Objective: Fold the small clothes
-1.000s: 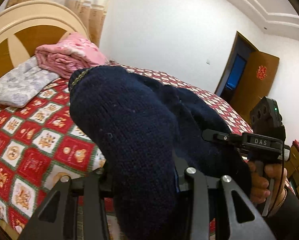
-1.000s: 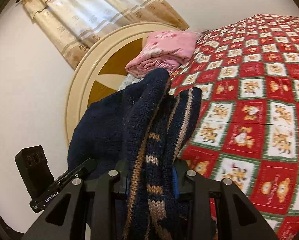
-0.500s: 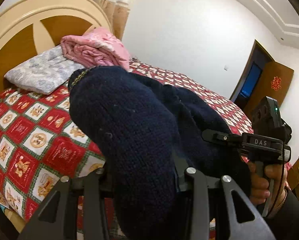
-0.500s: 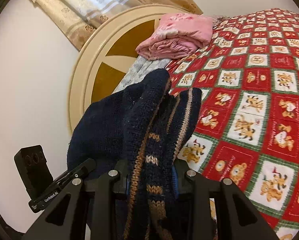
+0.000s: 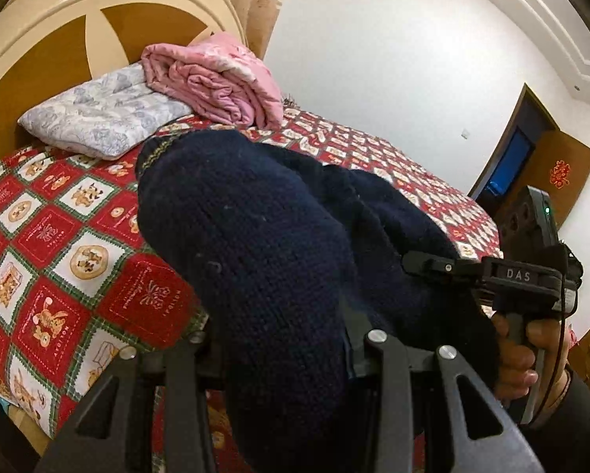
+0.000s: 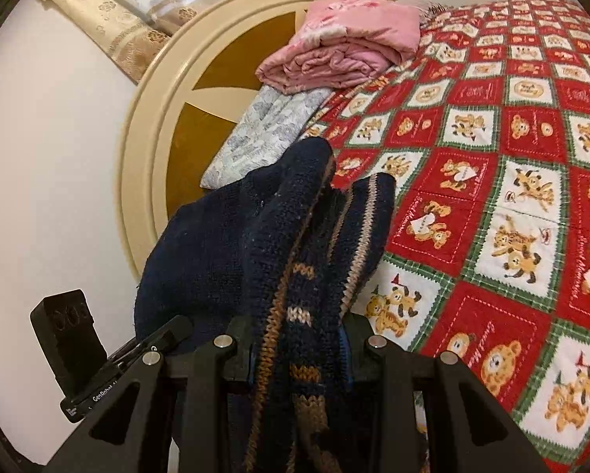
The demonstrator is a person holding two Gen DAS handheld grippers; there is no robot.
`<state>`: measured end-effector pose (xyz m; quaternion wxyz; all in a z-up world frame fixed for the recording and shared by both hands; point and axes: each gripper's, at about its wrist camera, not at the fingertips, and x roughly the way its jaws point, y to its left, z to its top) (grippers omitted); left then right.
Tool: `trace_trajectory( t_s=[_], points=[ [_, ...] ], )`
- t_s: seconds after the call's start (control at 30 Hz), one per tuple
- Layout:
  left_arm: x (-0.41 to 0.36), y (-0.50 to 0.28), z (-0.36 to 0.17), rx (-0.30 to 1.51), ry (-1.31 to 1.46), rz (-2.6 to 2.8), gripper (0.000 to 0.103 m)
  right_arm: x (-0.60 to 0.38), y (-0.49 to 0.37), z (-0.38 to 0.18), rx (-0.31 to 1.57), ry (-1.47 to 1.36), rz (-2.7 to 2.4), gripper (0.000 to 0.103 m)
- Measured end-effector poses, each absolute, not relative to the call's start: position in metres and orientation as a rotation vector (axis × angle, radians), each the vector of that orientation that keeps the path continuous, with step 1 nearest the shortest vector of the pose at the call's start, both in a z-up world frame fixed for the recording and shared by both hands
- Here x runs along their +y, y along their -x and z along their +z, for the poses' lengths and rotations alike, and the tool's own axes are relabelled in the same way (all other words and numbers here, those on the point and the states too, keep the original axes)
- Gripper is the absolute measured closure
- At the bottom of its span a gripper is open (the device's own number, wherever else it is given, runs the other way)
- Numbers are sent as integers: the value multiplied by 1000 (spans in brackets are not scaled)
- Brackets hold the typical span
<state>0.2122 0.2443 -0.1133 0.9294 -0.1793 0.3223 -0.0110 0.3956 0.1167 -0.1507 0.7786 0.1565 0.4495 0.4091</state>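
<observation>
Closest to me, my left gripper (image 5: 283,358) is clamped on a thick fold of the navy knit sweater (image 5: 263,260), its jaws pressed into the wool so that I cannot see the pads at all. My right gripper (image 6: 295,351) is clamped the same way on another part of that garment, where a tan-striped edge (image 6: 279,299) runs down between the jaws. The sweater hangs in the air between the two, bunched and sagging, above the near side of the bed; I cannot tell whether any of it touches the cover.

I judge it to be soft, limp and fairly weighty for its size: a chunky knit that will droop under its own mass and stretch if I pull hard. It should not slip, since the wool is coarse, but it will not hold a crease either, so each fold needs laying flat. The striped trim looks like a hem or an opening, and I would take the garment by those firmer edges, near the corners, not by loose body fabric.

Beyond the sweater lies the red checked bear quilt (image 6: 511,197), a broad flat place to spread it. Farther off sit a grey patterned pillow (image 5: 101,118) and a rolled pink blanket (image 5: 216,82) against the round headboard (image 6: 157,126).
</observation>
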Motion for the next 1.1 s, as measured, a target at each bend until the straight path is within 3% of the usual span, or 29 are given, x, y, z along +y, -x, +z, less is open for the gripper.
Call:
trace_trajectory(
  t_s=[0.27, 0.43, 0.5, 0.63, 0.8, 1.1],
  points=[
    [265, -243, -174, 800, 411, 23, 59, 130, -434, -205, 1108, -309, 808, 72],
    [266, -234, -181, 774, 387, 35, 48, 126, -440, -219, 1130, -305, 774, 70],
    [264, -231, -182, 757, 380, 44, 42, 125, -441, -220, 1130, -280, 751, 64],
    [267, -222, -181, 751, 387, 70, 34, 113, -434, -209, 1086, -211, 676, 47],
    [265, -202, -172, 742, 341, 113, 25, 91, -415, -191, 1039, -193, 602, 45],
    [251, -157, -146, 721, 255, 131, 24, 78, -331, -131, 837, -47, 488, 43]
  ],
)
